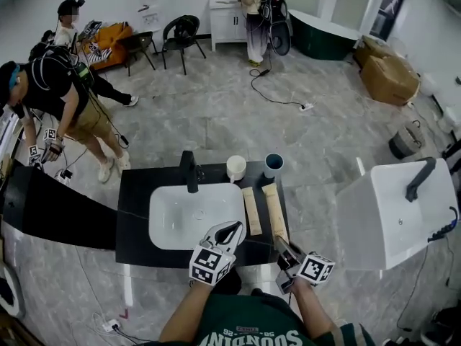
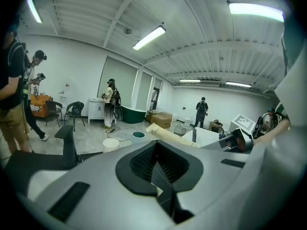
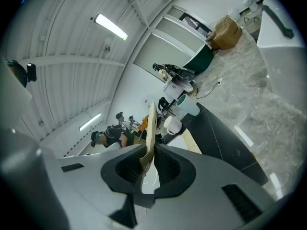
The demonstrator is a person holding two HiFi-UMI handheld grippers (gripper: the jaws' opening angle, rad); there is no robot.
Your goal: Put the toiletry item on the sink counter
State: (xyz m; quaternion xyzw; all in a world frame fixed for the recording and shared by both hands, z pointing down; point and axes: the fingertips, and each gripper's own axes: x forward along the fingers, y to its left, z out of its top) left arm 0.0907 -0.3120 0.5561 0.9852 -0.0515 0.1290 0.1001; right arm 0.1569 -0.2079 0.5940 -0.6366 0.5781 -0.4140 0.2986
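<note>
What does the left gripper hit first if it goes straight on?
Probably the far end of the tan packet that the right gripper holds: in the left gripper view it sits just above the shut left gripper. Depth is unclear; if it passes, the teal cup is next.

No legible txt; shirt print unclear.

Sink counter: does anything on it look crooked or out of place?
One long beige packet isn't lying loose like its neighbour: its near end is pinched in the right gripper's jaws. Nothing looks spilled or damaged.
</note>
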